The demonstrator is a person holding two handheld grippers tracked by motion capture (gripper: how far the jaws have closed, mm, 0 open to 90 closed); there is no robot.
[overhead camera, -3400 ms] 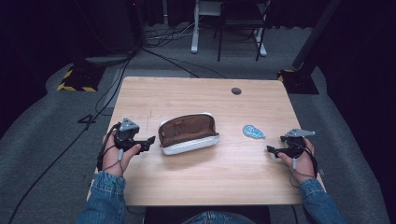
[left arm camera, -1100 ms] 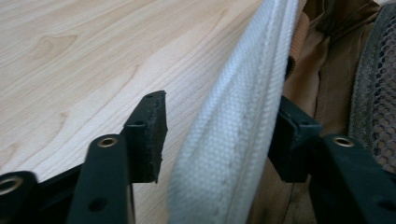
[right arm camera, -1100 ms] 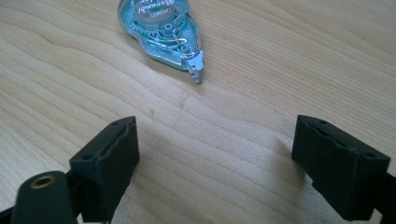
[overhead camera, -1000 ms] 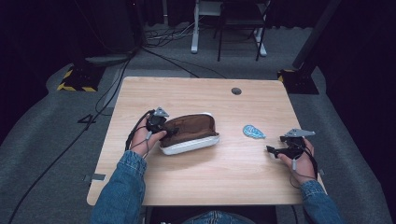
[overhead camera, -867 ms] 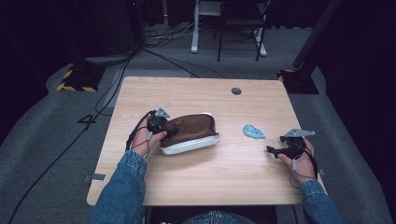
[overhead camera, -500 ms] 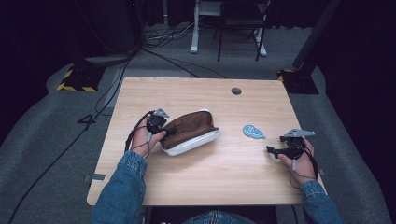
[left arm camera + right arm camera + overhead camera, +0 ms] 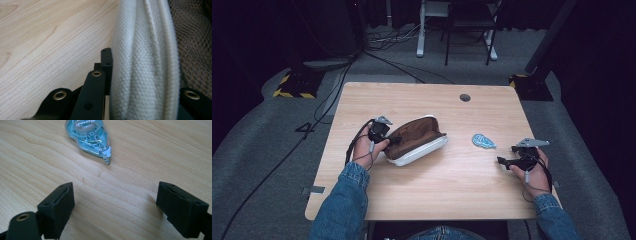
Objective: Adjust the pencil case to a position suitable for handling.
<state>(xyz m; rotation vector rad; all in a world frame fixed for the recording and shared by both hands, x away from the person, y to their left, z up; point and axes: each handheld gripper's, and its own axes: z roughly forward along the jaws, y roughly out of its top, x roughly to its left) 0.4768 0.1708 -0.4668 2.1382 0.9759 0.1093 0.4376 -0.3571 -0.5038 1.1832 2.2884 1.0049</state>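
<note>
Since the earlier frames, the left gripper [image 7: 393, 141] has reached the pouch [image 7: 417, 140] near the middle of the table [image 7: 452, 200], and its jaws have just been closing; they now pinch the pouch's white fabric edge [image 7: 142, 62], tilting its left end up. Well apart, the right gripper [image 7: 502, 160] rests with jaws spread, just short of the blue tape dispenser [image 7: 88, 138].

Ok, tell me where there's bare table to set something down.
Bare table: the far strip near the grommet hole, and the near edge between both forearms. Crowded: the middle band, with the left gripper clamping the pouch, the correction tape and the right gripper.
</note>
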